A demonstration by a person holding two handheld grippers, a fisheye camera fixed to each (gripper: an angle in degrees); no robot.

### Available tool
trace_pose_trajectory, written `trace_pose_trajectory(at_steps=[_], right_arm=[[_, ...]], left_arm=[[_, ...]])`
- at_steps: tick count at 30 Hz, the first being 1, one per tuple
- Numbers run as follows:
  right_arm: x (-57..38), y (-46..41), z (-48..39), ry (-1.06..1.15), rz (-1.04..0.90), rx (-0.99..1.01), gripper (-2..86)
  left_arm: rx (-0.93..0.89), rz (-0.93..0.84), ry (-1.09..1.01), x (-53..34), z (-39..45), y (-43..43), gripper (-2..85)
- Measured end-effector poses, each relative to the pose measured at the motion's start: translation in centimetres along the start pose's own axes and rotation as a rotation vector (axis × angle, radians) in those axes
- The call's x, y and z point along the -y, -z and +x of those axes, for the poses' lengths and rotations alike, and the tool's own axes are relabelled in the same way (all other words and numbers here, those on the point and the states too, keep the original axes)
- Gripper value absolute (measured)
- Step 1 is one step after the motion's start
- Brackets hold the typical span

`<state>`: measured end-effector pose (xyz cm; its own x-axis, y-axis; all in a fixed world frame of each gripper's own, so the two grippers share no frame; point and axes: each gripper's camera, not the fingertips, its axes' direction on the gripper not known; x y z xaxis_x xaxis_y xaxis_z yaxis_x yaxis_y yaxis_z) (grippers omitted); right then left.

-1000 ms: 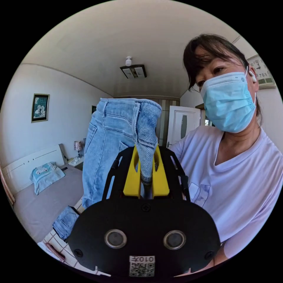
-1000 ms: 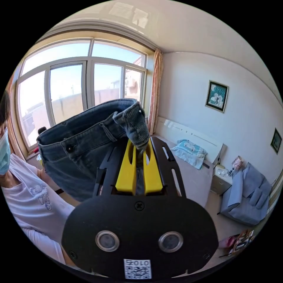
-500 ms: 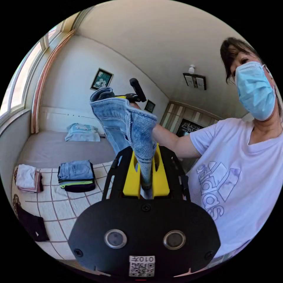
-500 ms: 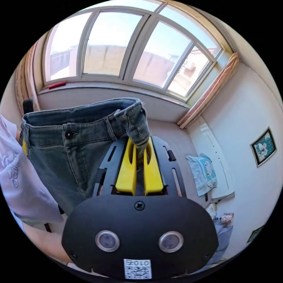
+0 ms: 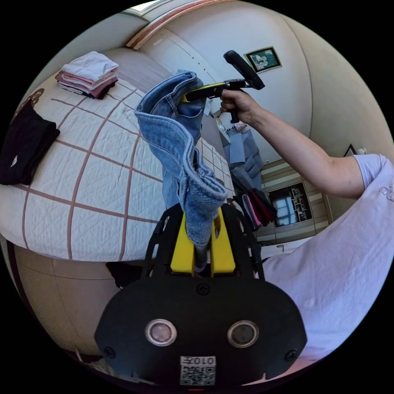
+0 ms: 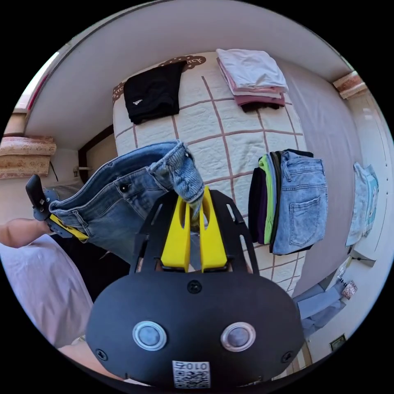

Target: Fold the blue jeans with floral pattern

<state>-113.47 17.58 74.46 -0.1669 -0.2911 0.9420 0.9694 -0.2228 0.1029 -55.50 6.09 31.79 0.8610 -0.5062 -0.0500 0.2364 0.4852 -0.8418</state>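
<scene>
The 2 yellow-jawed grippers, left gripper [image 5: 202,230] and right gripper [image 6: 193,213], each pinch the waistband of the light-blue denim jeans [image 5: 176,135], stretched in the air between them. Beyond lies the white quilted bed [image 6: 213,123], bearing 3 folded clothing stacks [image 6: 287,201] at its far side.

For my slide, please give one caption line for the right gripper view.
Right gripper clamps the jeans waistband above the quilted bed.

Folded stacks [image 6: 283,201] on quilt [image 5: 82,180] (black top [image 6: 154,97] apart).
</scene>
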Motion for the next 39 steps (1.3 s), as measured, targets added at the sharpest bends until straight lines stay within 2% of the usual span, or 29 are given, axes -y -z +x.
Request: trace_pose_trajectory(at_steps=[4,7,10,14,20,23,26,29,31,35,37,39], right_arm=[[5.7,1.5,-0.7,0.040,-0.024,-0.137,4.5],[9.2,0.8,0.0,-0.055,0.049,-0.146,8.3],[11.5,-2.6,-0.2,-0.092,0.009,-0.134,11.1],[8.0,-4.2,-0.8,-0.215,0.142,-0.057,11.1],[-10.1,-11.3,-1.7,-0.373,0.337,0.196,5.6],[-22.6,-16.6,-2.6,-0.560,0.416,0.370,5.5],[-34.7,-21.7,-4.9,-0.812,0.373,0.353,8.7],[-45.3,-26.5,-7.4,-1.065,0.188,0.288,10.3],[-53.6,-29.6,-9.3,-1.285,0.185,0.341,10.1],[-61.3,-32.9,-12.1,-1.461,0.191,0.292,10.7],[-62.8,-35.3,-12.5,-1.435,0.112,0.257,11.6],[-63.1,-37.0,-12.1,-1.364,0.051,0.246,11.9]], left_arm=[[-0.034,0.050,-0.025,1.6,-2.9,1.7,9.4],[0.075,0.069,0.007,2.3,-6.4,2.6,9.9],[0.185,-0.064,0.074,2.2,-11.3,1.5,9.0],[0.216,-0.179,0.188,0.3,-16.8,0.9,7.0],[0.317,-0.137,0.222,-0.4,-18.8,1.2,7.2],[0.448,-0.177,0.175,0.8,-18.5,-0.5,7.9],[0.546,-0.261,0.165,1.6,-19.5,-3.0,7.9],[0.616,-0.368,0.166,1.9,-20.9,-5.7,6.4],[0.657,-0.436,0.192,1.8,-21.9,-7.4,4.5],[0.751,-0.561,0.259,0.8,-23.8,-10.9,0.8],[0.765,-0.522,0.281,0.4,-23.5,-11.1,0.3],[0.712,-0.250,0.237,-0.3,-20.5,-9.4,0.0]])
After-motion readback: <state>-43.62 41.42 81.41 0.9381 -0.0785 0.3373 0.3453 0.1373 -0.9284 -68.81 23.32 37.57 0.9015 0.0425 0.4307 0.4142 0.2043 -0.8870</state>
